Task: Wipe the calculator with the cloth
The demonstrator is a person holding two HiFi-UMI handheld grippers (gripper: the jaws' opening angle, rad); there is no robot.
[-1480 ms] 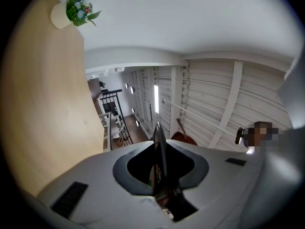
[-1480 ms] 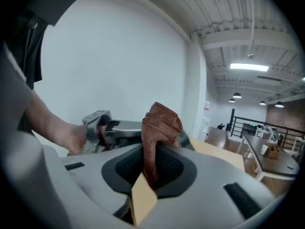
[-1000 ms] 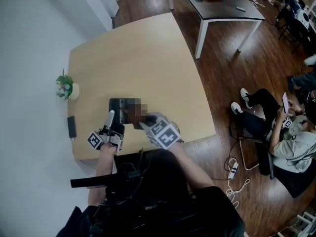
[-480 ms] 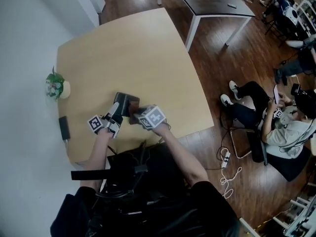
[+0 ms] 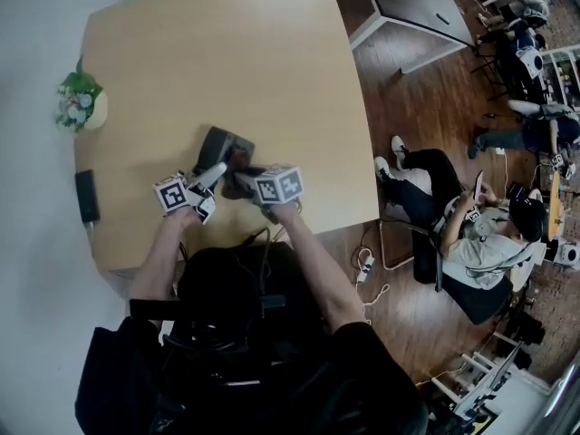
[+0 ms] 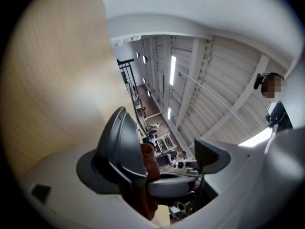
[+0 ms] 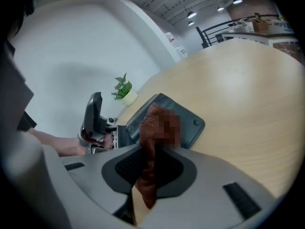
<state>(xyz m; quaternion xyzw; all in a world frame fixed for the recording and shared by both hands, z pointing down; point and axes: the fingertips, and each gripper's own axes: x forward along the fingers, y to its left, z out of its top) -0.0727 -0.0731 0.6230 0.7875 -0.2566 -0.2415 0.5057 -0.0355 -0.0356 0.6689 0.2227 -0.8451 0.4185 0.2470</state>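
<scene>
1. The calculator [image 5: 217, 143], dark grey, lies on the near part of the light wooden desk [image 5: 227, 53], left of its middle.
2. The right gripper [image 7: 150, 161] has its jaws clenched on the brown cloth [image 7: 147, 128]. The cloth's free end lies draped over the calculator's near edge.
3. The left gripper [image 6: 164, 142] sits just beside the calculator's left side. Its jaws have just been opening and now stand wide apart, released. A fold of the cloth shows in the gap close to one jaw, but neither pad presses on it.
4. The two grippers are close together, left one to the left of the cloth.
5. A small potted plant [image 5: 77, 98] stands at the desk's far left edge, with a flat black object [image 5: 86, 196] nearer along that edge.
</scene>
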